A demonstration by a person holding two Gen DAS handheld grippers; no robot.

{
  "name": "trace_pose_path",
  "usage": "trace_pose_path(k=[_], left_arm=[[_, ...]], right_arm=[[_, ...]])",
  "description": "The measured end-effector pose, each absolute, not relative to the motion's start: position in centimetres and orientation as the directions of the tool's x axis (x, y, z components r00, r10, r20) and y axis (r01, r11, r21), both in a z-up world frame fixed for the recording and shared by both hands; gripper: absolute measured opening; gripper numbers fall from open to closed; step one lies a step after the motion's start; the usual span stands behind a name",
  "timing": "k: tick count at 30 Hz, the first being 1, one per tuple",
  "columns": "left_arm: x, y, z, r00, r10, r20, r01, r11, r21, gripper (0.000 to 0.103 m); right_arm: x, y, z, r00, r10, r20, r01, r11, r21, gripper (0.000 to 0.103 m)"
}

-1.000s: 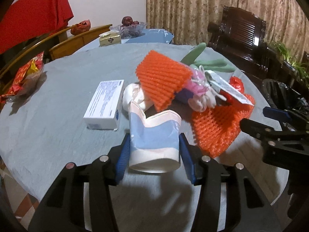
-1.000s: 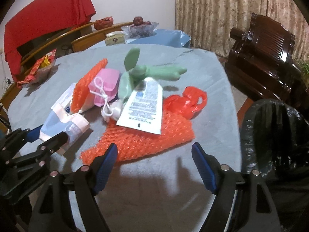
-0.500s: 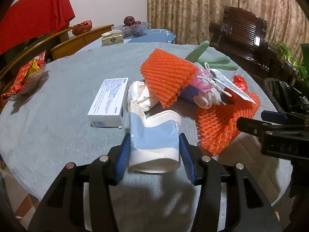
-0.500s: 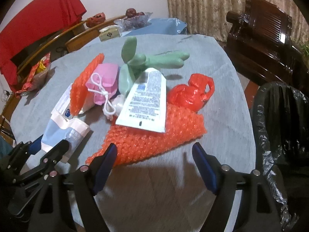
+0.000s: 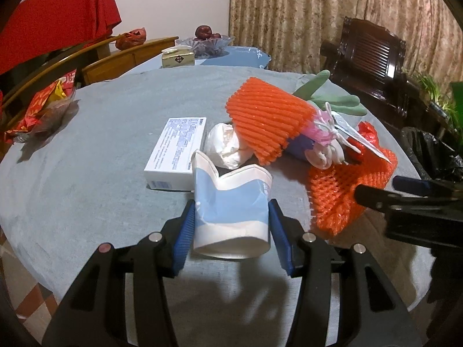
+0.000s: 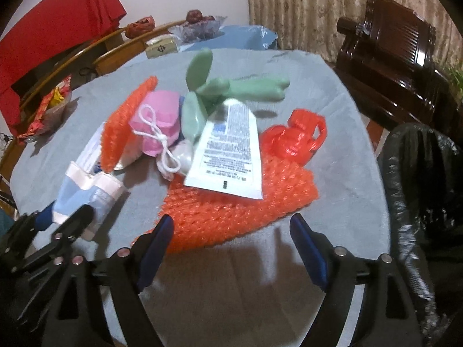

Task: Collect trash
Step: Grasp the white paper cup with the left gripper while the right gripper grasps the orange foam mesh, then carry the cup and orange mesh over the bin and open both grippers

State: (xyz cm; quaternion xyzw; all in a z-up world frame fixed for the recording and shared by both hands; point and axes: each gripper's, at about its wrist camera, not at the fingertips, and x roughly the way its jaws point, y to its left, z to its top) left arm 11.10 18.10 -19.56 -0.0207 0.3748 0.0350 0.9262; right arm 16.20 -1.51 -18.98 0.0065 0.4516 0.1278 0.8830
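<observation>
The left claw [image 5: 230,225] is clamped on the crushed blue-and-white paper cup [image 5: 231,202], which rests on the grey-clothed round counter [image 5: 101,150] at the near edge of the trash heap; lifting it toward the black-lined bin [image 6: 419,190] right of the heap looks next. The right claw [image 6: 231,248] stands wide apart and empty, just short of the orange foam net [image 6: 240,208]. The bin's inside is dark, and much of the heap is overlapped.
</observation>
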Motion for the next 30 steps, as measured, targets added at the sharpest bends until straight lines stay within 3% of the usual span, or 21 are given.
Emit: trace_pose_path(k=[3,6,7,8,30], left_arm=[[11.1,18.2,-19.6,0.714,0.049,-0.698,-0.084,0.996,-0.016,0.049],[11.0,18.0,-19.5,0.715,0.043,-0.698,-0.077,0.997,-0.018,0.049],[11.0,17.9,-19.4,0.715,0.040,-0.698,-0.074,0.997,-0.018,0.049],[11.0,17.7,-19.3,0.716,0.035,-0.697,-0.069,0.997,-0.021,0.049],[9.9,9.0,-13.6,0.768,-0.125,-0.628,0.093,0.992,-0.084,0.049]], right_arm=[[17.1,-1.7,-20.1,0.527,0.268,-0.807,-0.214,0.960,0.179,0.066],[17.3,-2.1,-19.7,0.515,0.318,-0.796,-0.233,0.946,0.227,0.042],[17.2,-2.2,-19.5,0.509,0.342,-0.790,-0.253,0.937,0.242,0.028],[17.2,-2.6,-19.3,0.493,0.375,-0.785,-0.272,0.923,0.270,0.025],[12.1,-10.9,-11.9,0.622,0.313,-0.717,-0.253,0.948,0.194,0.012]])
